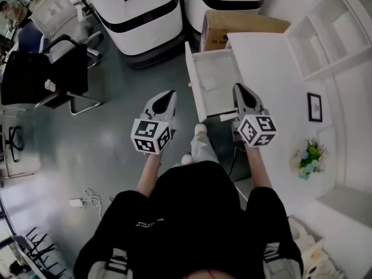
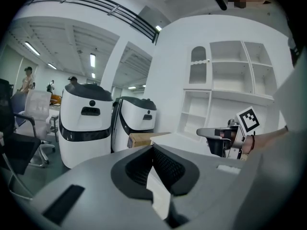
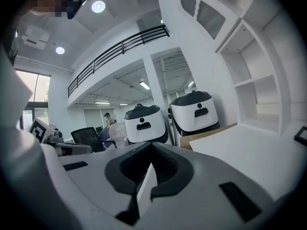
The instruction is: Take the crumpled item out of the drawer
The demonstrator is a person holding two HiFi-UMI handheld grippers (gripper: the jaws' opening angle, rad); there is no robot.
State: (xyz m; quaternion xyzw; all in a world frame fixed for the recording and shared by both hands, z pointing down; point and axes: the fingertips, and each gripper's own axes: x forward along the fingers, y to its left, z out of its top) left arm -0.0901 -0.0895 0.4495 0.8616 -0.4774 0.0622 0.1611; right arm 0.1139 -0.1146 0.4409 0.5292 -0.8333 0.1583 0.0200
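Note:
The white drawer (image 1: 196,92) stands pulled out from the white desk (image 1: 273,80). A pale crumpled item (image 1: 209,85) lies inside it, small and faint in the head view. My left gripper (image 1: 168,96) (image 2: 152,146) hangs over the floor just left of the drawer, its jaws shut with nothing in them. My right gripper (image 1: 240,89) (image 3: 151,144) hovers at the drawer's right edge by the desk front, also shut and empty. Each gripper view shows the other gripper off to the side, the right gripper (image 2: 217,133) and the left gripper (image 3: 62,148). Neither gripper view shows the drawer's inside.
Two big white machines (image 1: 139,10) and a cardboard box (image 1: 232,28) stand beyond the drawer. A black chair (image 1: 40,77) is at the left. On the right are a white shelf unit (image 1: 331,34), a framed picture (image 1: 314,107) and flowers (image 1: 310,158). A charger cable (image 1: 87,199) lies on the floor.

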